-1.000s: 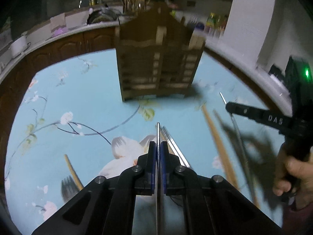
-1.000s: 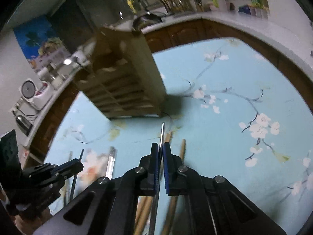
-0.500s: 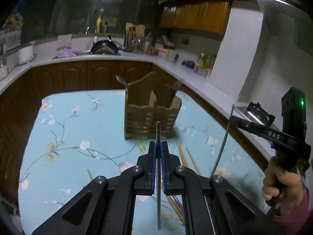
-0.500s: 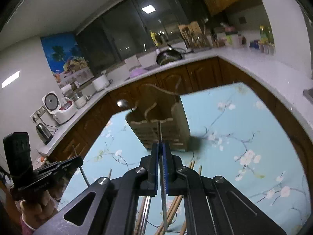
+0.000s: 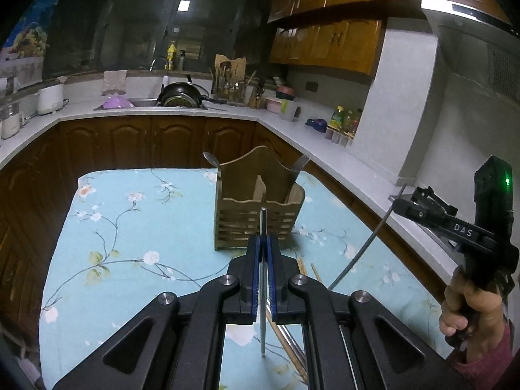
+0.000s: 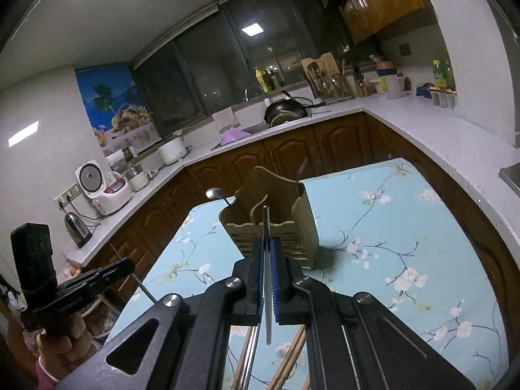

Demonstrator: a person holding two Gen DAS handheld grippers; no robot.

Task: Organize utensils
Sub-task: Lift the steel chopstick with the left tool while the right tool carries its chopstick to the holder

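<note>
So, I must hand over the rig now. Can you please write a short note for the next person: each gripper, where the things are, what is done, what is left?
Left gripper: shut on a thin metal utensil, held above the table.
Right gripper: shut on a second thin metal utensil, also in the air.
Wooden holder stands on the floral tablecloth; a spoon and one more metal piece already stand in it.
Left to do: put both held pieces into the holder, then the chopsticks lying on the cloth below the fingers.

Black hand-held gripper point(image 5: 263, 243), blue pads, silver screws, green LED.
</note>
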